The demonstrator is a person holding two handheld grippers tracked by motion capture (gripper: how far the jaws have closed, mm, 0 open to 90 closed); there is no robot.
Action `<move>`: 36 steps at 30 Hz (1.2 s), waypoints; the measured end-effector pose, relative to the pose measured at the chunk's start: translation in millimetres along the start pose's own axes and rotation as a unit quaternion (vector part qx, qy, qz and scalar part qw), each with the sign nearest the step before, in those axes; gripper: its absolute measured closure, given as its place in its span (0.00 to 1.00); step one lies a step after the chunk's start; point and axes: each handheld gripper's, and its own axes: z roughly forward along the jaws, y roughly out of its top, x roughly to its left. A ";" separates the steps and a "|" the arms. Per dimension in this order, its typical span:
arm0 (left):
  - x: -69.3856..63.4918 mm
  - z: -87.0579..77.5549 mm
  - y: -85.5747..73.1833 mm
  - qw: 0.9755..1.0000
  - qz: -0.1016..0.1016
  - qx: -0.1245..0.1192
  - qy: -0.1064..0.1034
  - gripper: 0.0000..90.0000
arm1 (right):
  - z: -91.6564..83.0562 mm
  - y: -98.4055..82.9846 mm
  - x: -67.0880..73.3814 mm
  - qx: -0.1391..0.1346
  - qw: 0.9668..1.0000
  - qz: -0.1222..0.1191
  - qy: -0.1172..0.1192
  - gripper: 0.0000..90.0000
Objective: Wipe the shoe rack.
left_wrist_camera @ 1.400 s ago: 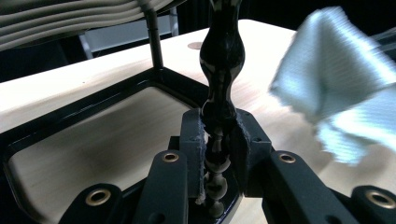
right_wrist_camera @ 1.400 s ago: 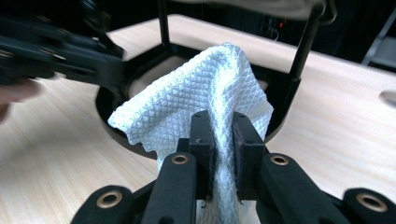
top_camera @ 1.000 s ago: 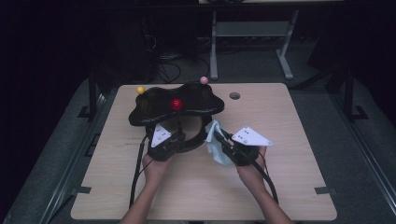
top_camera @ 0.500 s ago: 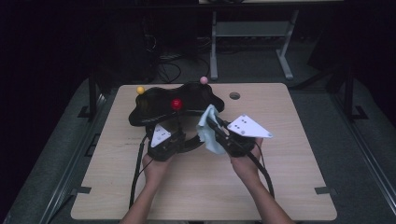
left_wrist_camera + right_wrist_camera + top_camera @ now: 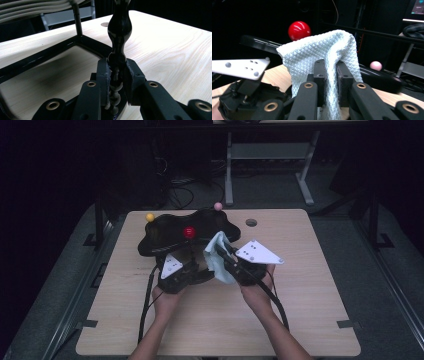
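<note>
Black stand's post (image 5: 119,37) is clamped by left gripper (image 5: 115,75) held low over desk (image 5: 310,285); white cloth (image 5: 322,57) is pinched by raised right gripper (image 5: 330,75)

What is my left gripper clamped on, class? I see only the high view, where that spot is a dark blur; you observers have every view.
Observer: The left gripper is shut on a black post, glossy and turned, pinched at its narrow beaded foot.
Operator: And how does my right gripper hold the cloth?
Observer: The right gripper is shut on the cloth, which folds up and over its jaw tips.
Operator: Any texture on it?
Observer: A raised diamond weave, pale all over.
</note>
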 end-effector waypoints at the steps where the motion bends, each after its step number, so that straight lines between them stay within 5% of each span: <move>1: 0.0 -0.2 -0.3 1.000 0.000 -0.001 0.001 0.85 | 2.5 0.3 2.6 0.002 1.000 -0.002 0.003 0.90; 6: 0.7 -2.1 -1.7 1.000 0.000 -0.003 -0.002 0.85 | 2.9 -1.3 5.1 0.003 1.000 -0.007 0.009 0.90; 13: 0.4 -2.1 -2.0 1.000 0.000 -0.004 -0.001 0.85 | -14.9 -5.2 -15.6 0.000 1.000 0.010 -0.014 0.90; 20: 2.2 -4.4 -2.5 1.000 0.001 -0.003 -0.001 0.85 | -8.8 -4.2 -5.9 -0.003 1.000 0.002 -0.002 0.90; 28: 1.8 -4.2 -3.0 1.000 -0.001 -0.006 0.000 0.85 | -18.7 -7.9 -28.4 -0.001 0.999 0.021 -0.027 0.90; 36: 2.3 -6.4 -3.4 1.000 0.001 -0.003 -0.001 0.85 | -17.2 -9.3 -19.9 -0.004 1.000 0.016 -0.010 0.90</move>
